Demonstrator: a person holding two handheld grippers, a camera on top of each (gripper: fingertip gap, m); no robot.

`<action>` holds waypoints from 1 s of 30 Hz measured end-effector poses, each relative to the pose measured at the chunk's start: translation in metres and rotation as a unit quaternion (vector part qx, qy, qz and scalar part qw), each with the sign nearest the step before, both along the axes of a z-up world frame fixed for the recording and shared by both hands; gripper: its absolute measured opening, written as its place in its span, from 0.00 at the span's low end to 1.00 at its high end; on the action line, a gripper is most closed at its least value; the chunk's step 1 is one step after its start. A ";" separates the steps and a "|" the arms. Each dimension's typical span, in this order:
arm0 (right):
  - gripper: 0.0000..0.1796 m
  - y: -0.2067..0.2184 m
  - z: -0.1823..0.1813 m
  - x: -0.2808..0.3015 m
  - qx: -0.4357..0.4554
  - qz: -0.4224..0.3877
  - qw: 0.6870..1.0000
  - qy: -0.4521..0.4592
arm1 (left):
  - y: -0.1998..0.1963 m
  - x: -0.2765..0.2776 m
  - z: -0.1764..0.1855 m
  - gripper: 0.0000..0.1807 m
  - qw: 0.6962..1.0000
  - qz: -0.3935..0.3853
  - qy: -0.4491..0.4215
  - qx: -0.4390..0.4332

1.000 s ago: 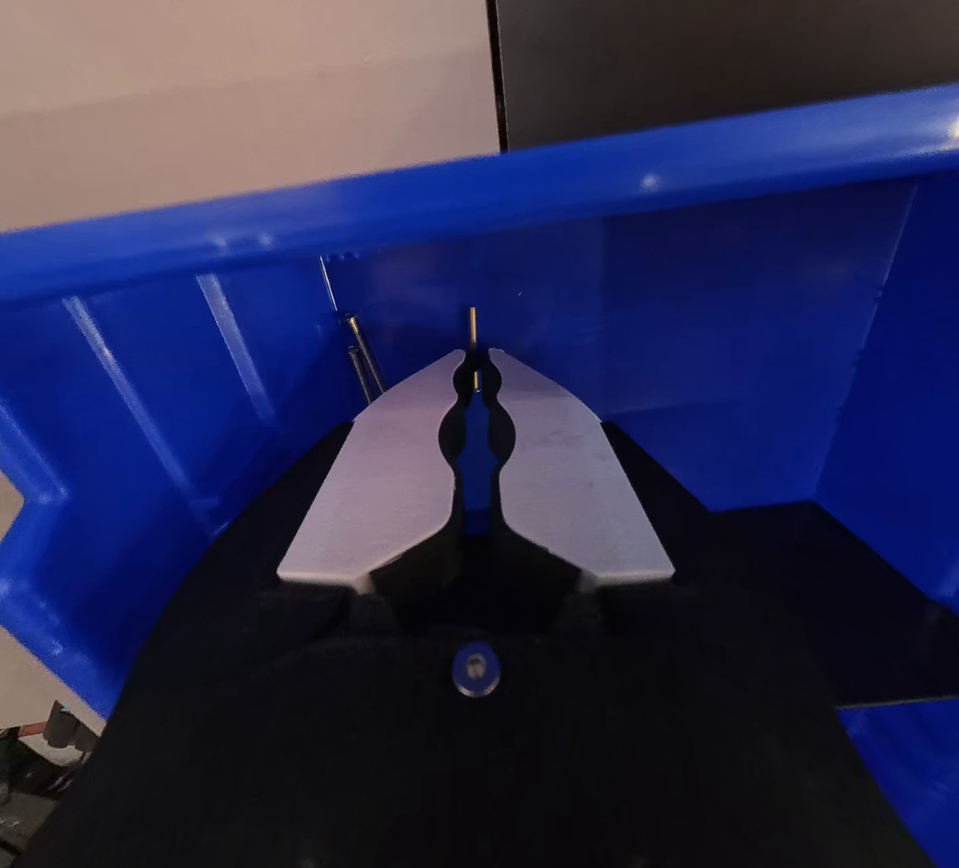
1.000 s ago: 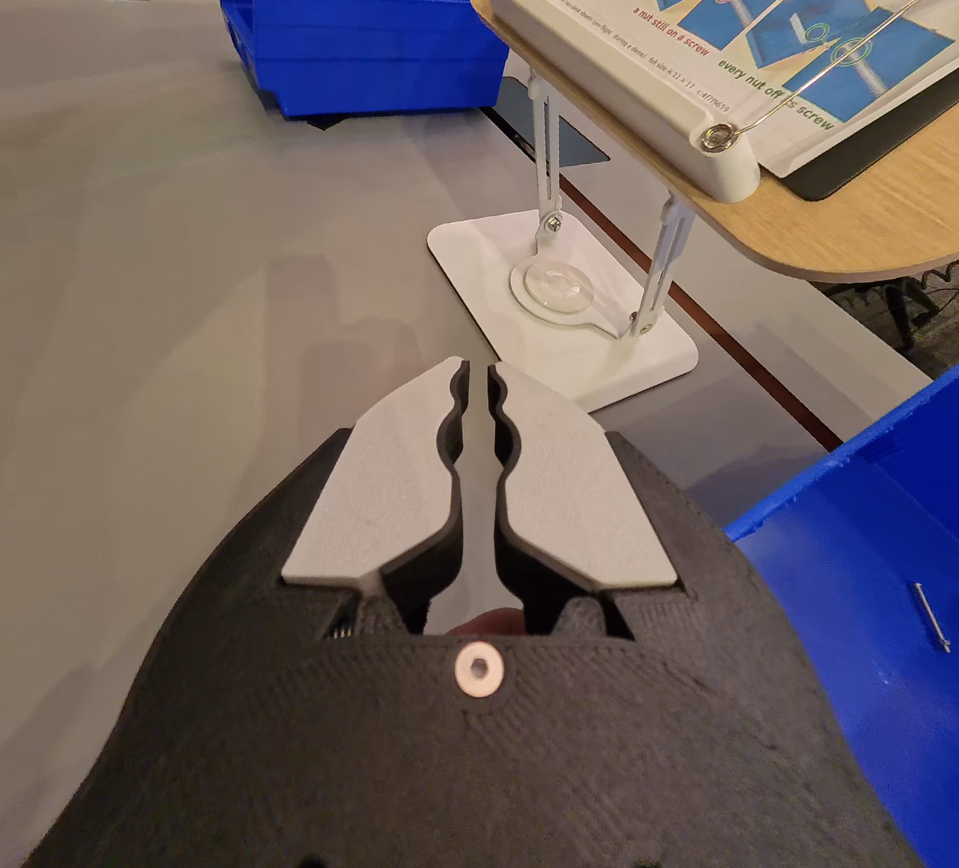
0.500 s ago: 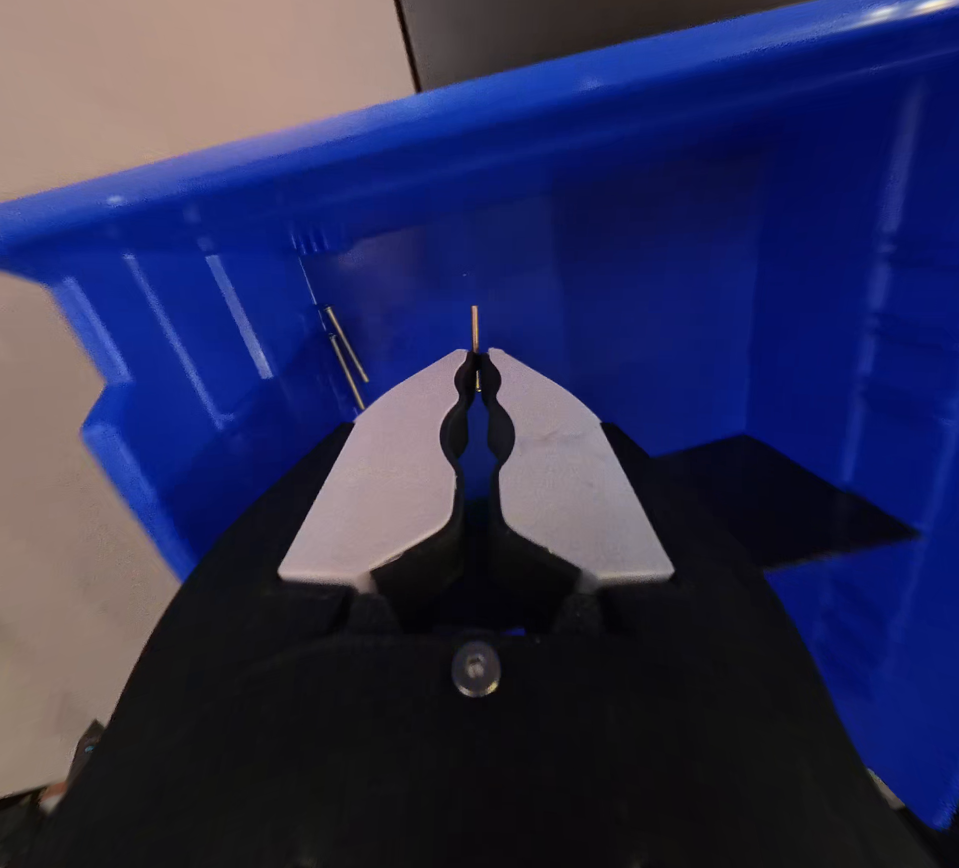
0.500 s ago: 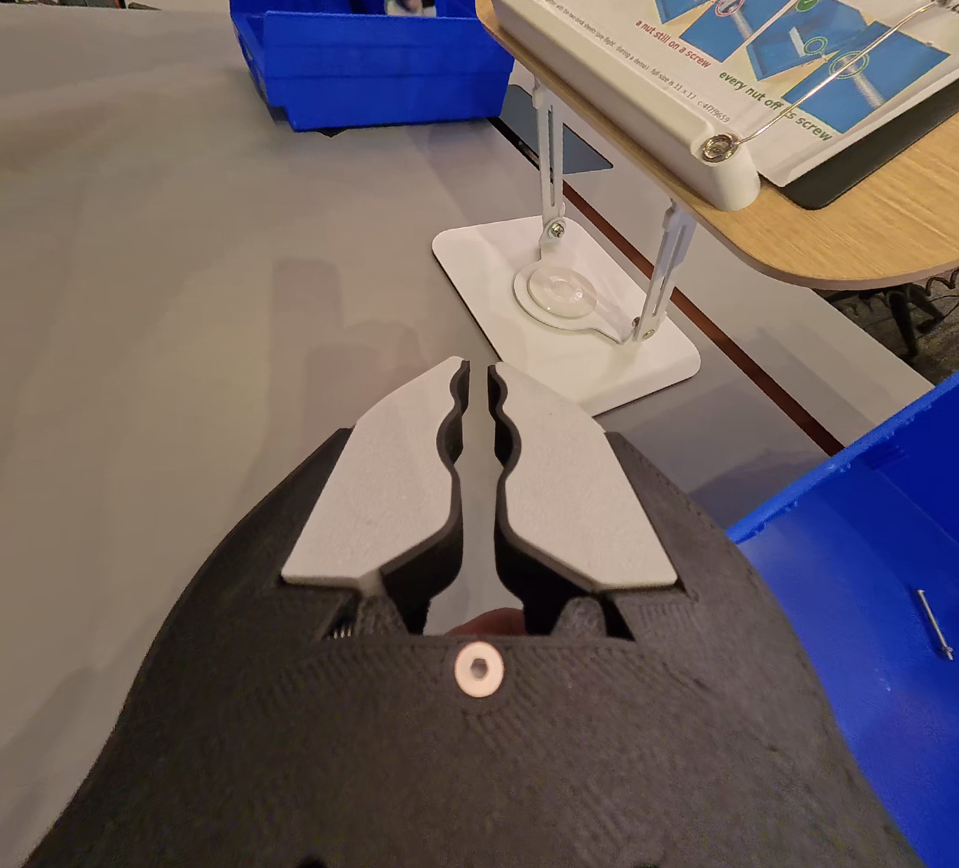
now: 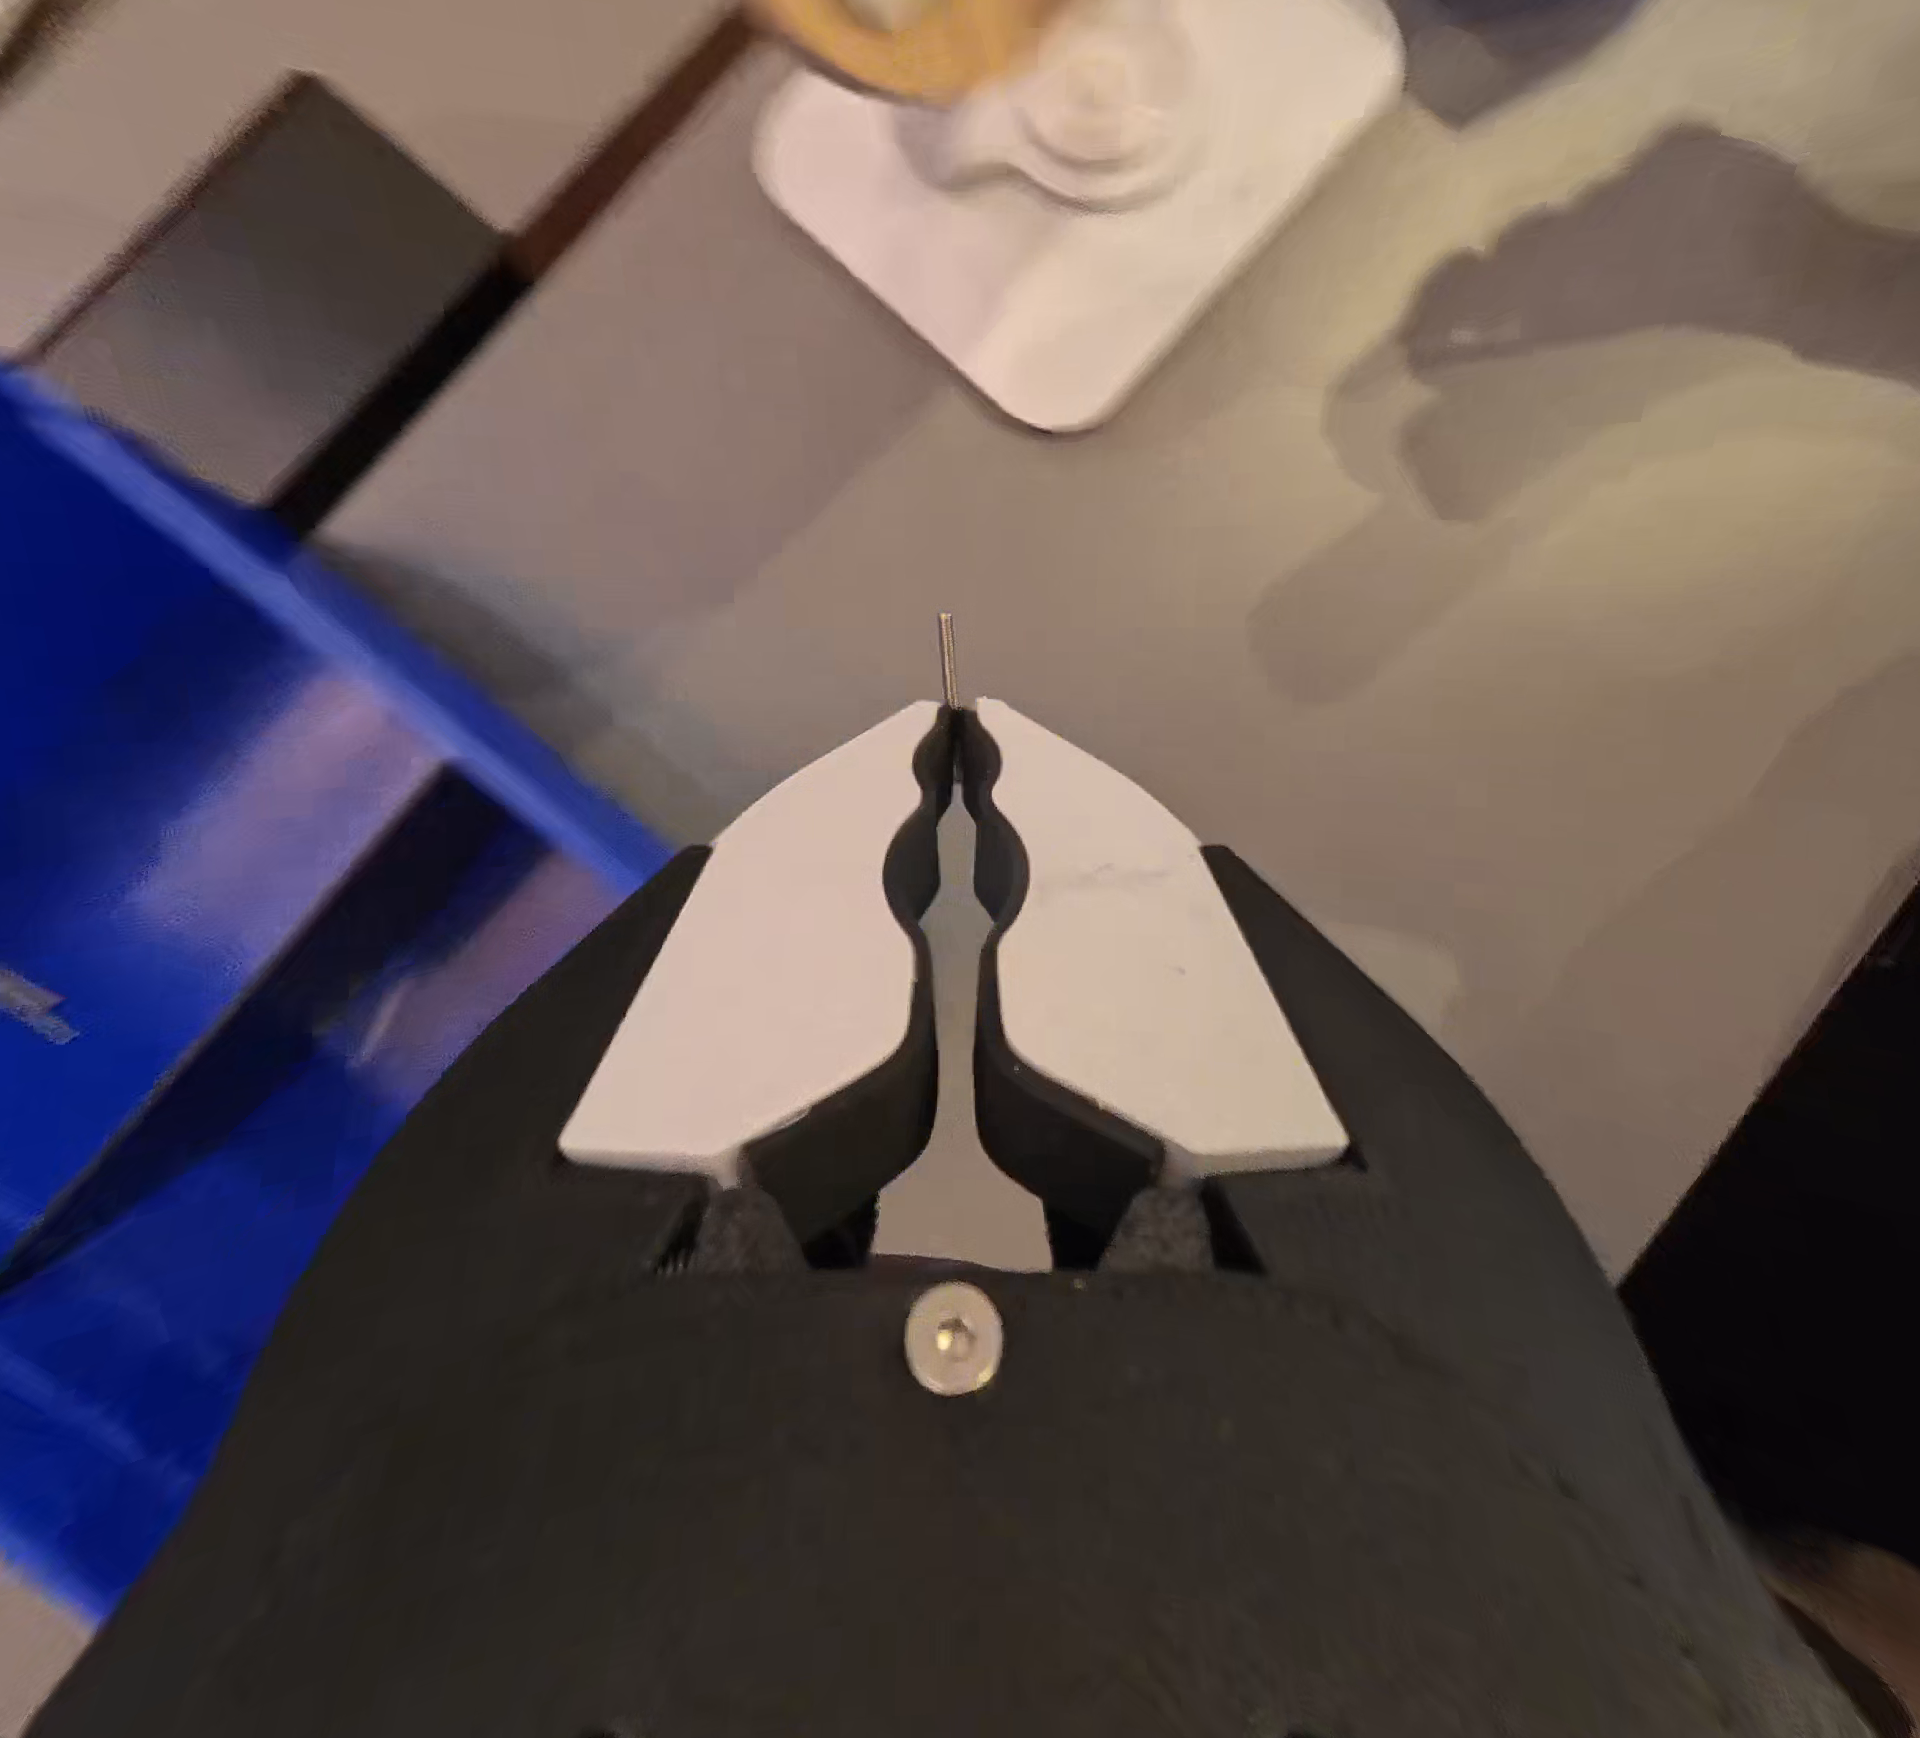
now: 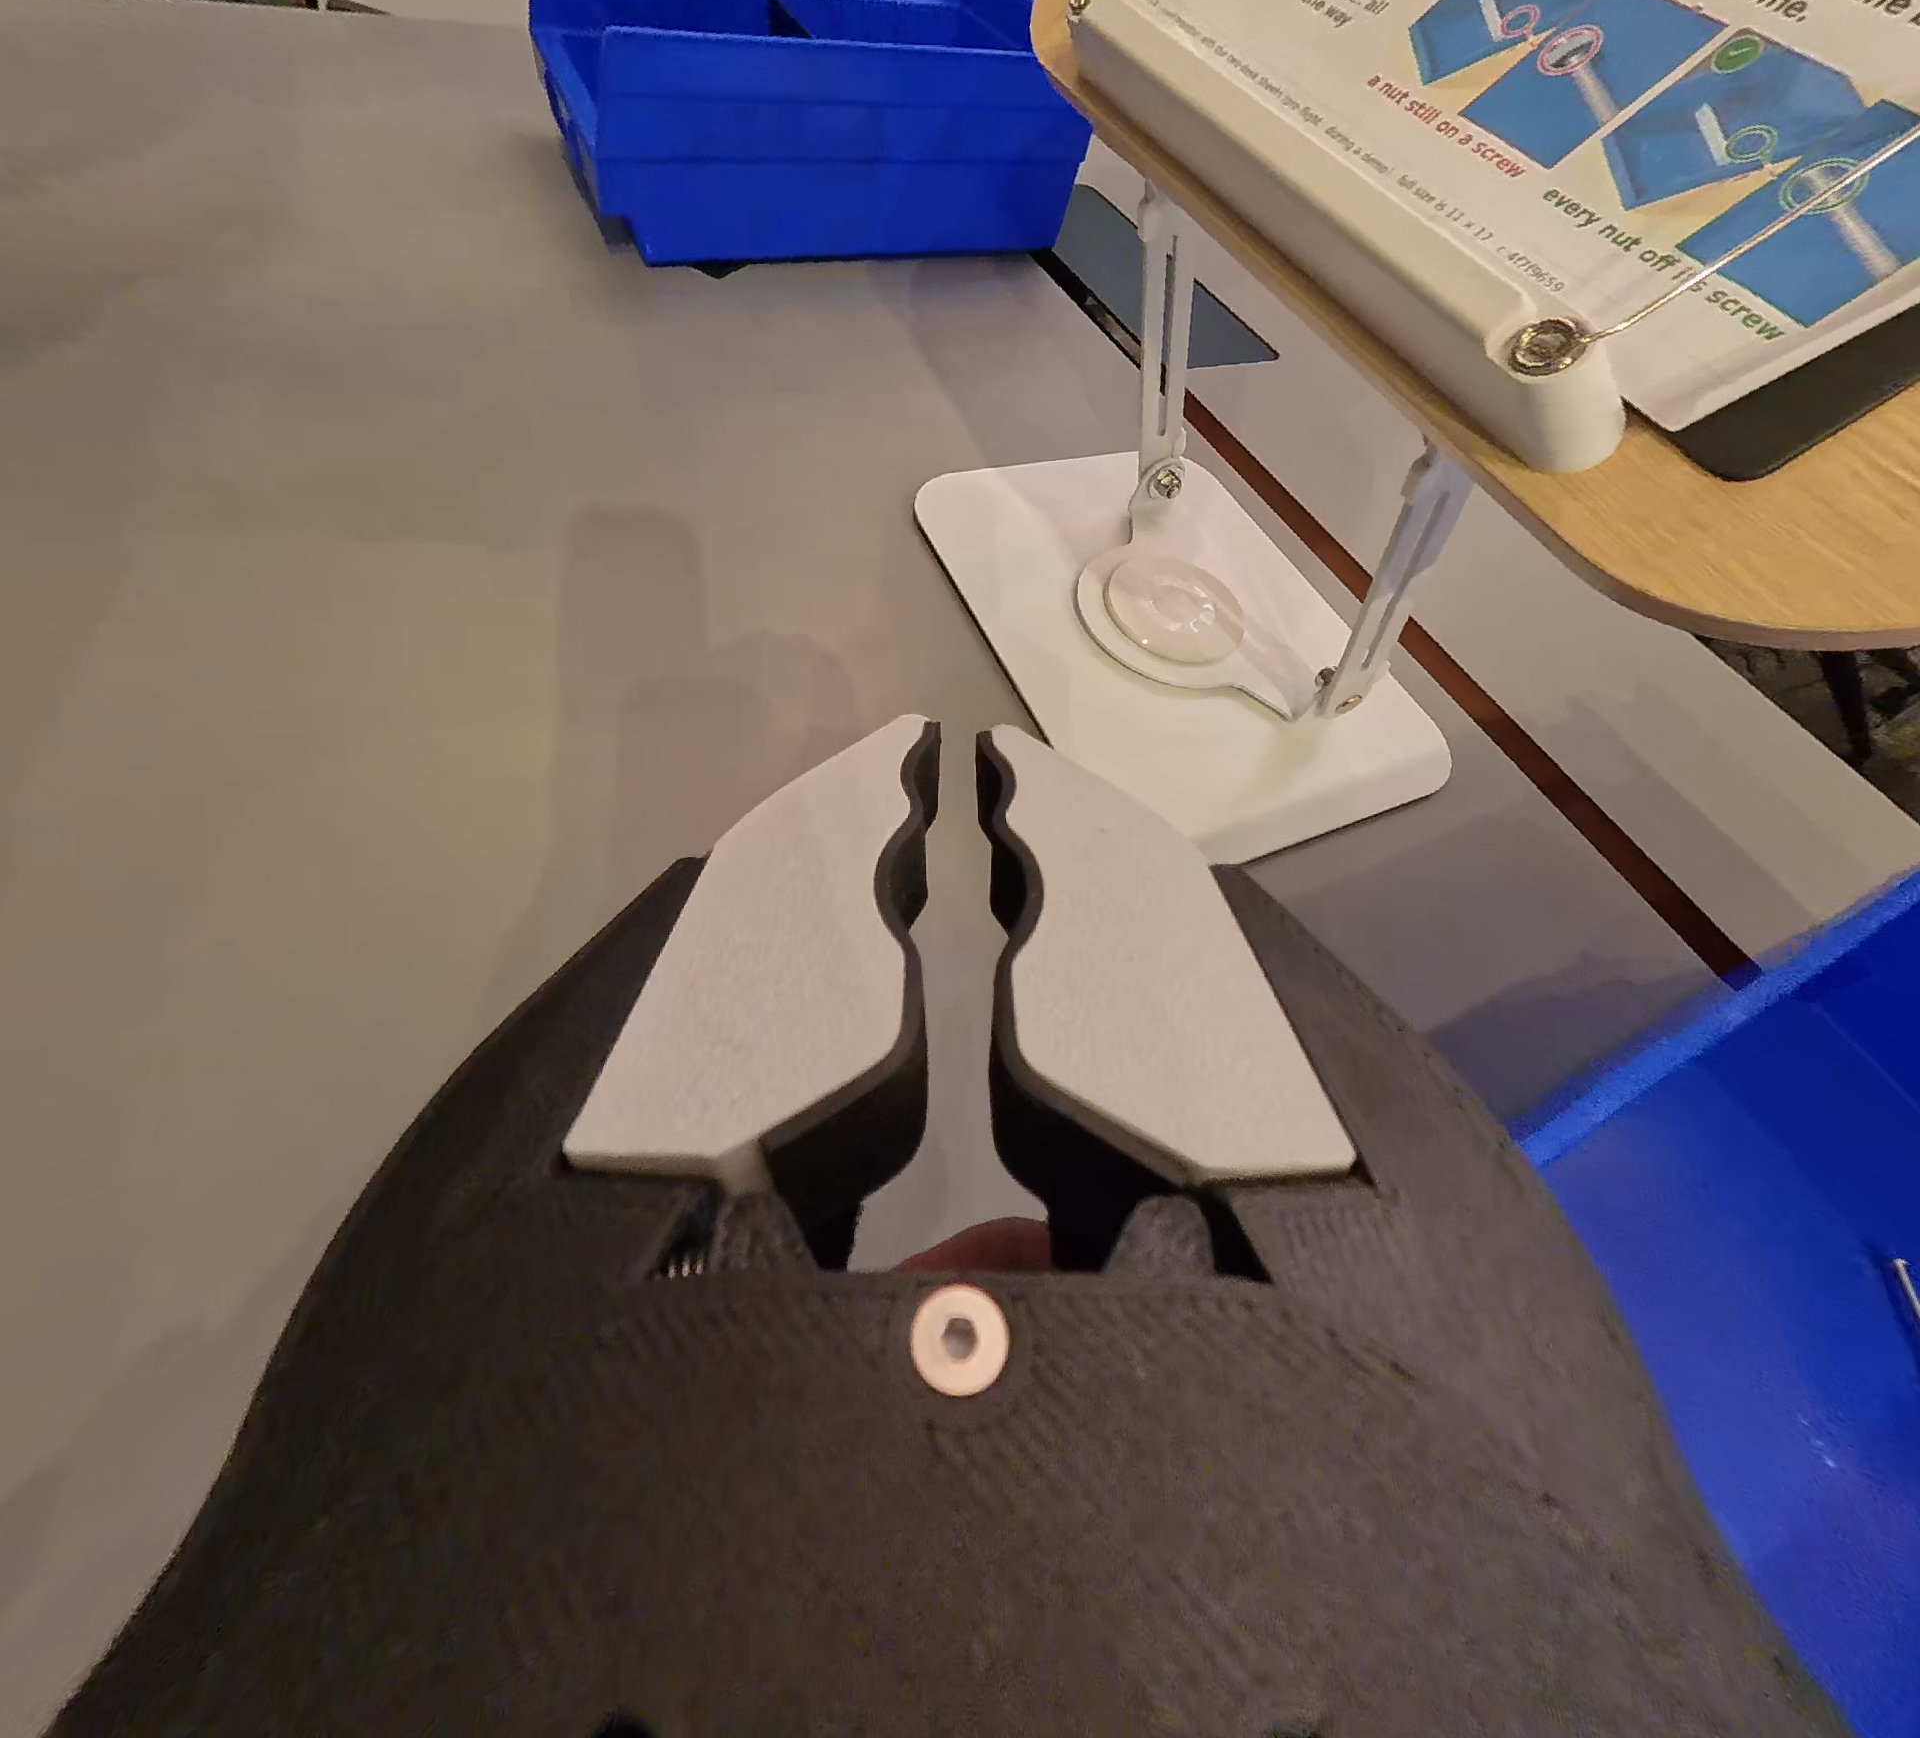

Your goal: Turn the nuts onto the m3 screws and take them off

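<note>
My left gripper [image 5: 953,709] is shut on a thin m3 screw [image 5: 947,661] that sticks out past the fingertips, held above the grey table. The blue bin [image 5: 208,753] lies to its lower left, blurred. My right gripper [image 6: 957,732] hovers over the grey table with its jaws a small gap apart and nothing between them. The blue bin [image 6: 1787,1169] shows at the right in the right wrist view, with one screw [image 6: 1904,1293] lying on its floor. No nut shows in either view.
A white stand base [image 6: 1174,649] carries a wooden board with an instruction sheet [image 6: 1558,78] over the table's right side; the base also shows in the left wrist view [image 5: 1081,161]. A second blue bin [image 6: 790,119] stands at the far end of the table.
My left gripper has lifted out of the blue bin with the screw and swung toward the stand. The right gripper has barely moved; the person's hand at the far bin has left the view.
</note>
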State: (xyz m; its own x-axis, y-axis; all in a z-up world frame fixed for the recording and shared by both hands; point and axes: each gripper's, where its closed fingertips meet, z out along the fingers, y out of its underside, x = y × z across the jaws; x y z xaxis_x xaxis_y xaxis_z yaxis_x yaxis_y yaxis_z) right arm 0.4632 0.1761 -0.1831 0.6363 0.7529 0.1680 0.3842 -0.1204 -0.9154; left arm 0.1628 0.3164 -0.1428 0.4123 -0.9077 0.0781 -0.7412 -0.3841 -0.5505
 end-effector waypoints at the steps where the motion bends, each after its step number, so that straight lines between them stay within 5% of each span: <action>1: 0.04 0.000 0.000 0.000 0.001 0.000 1.000 -0.003 | -0.020 0.013 -0.014 0.00 1.000 -0.022 0.012 0.003; 6: 0.04 -0.001 0.004 0.003 0.005 -0.002 1.000 0.005 | -0.097 0.076 -0.090 0.00 0.992 -0.114 0.053 -0.027; 13: 0.04 -0.003 0.002 0.002 0.001 0.004 1.000 0.005 | -0.132 0.113 -0.163 0.01 0.977 -0.174 0.118 -0.045; 21: 0.04 -0.002 -0.001 0.001 -0.004 0.006 1.000 0.005 | -0.139 0.122 -0.162 0.01 0.977 -0.180 0.081 -0.083; 30: 0.04 -0.002 0.000 0.002 -0.004 0.005 1.000 0.009 | -0.140 0.120 -0.155 0.21 0.978 -0.170 0.039 -0.115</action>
